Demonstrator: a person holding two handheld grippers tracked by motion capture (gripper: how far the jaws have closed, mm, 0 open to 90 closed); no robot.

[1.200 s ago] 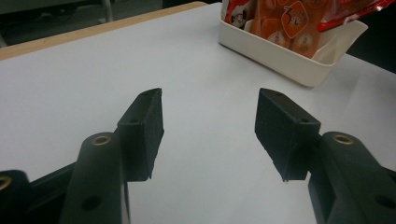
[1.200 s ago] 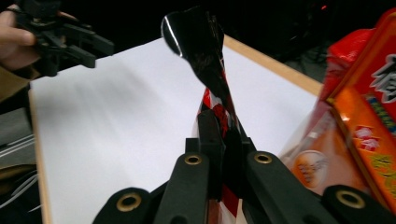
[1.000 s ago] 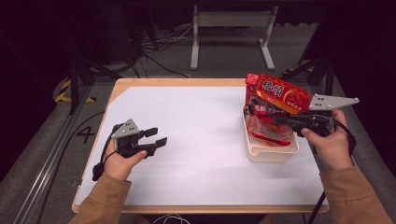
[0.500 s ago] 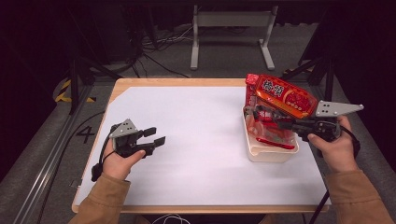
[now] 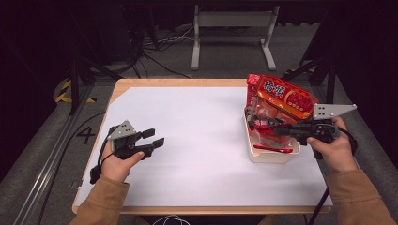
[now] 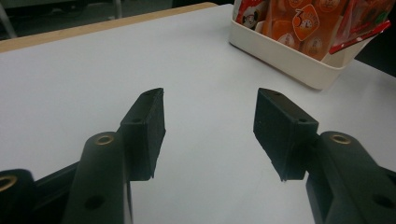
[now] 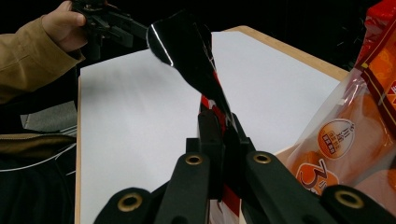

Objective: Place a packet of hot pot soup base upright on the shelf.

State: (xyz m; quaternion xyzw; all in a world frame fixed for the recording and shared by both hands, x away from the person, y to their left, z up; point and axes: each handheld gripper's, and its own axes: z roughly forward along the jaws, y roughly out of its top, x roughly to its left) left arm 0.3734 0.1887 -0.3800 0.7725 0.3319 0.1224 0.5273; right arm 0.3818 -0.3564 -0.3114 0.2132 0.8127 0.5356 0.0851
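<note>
Jaws of the right gripper (image 5: 256,123) are clenched on a dark, red-edged packet (image 7: 189,49) above the white bin (image 5: 267,154) at the tabletop's (image 5: 197,140) right edge. Left gripper (image 5: 157,138) jaws stand apart, grasping nothing, near the left edge. Orange snack bags (image 5: 286,98) fill the bin.

i'm looking at what reads as a lab or recording studio rather than a home. the desk (image 5: 197,140) is sitting under a plain white sheet, wooden edges showing, in a dark room with black surroundings. cables (image 5: 159,56) are trailing across the grey carpeted floor (image 5: 225,70) behind it, beside a grey metal stand (image 5: 232,33). yellow-and-black hazard tape (image 5: 70,91) and a painted number 4 (image 5: 87,135) are marking the floor at the left, next to a metal rail (image 5: 51,164).
</note>
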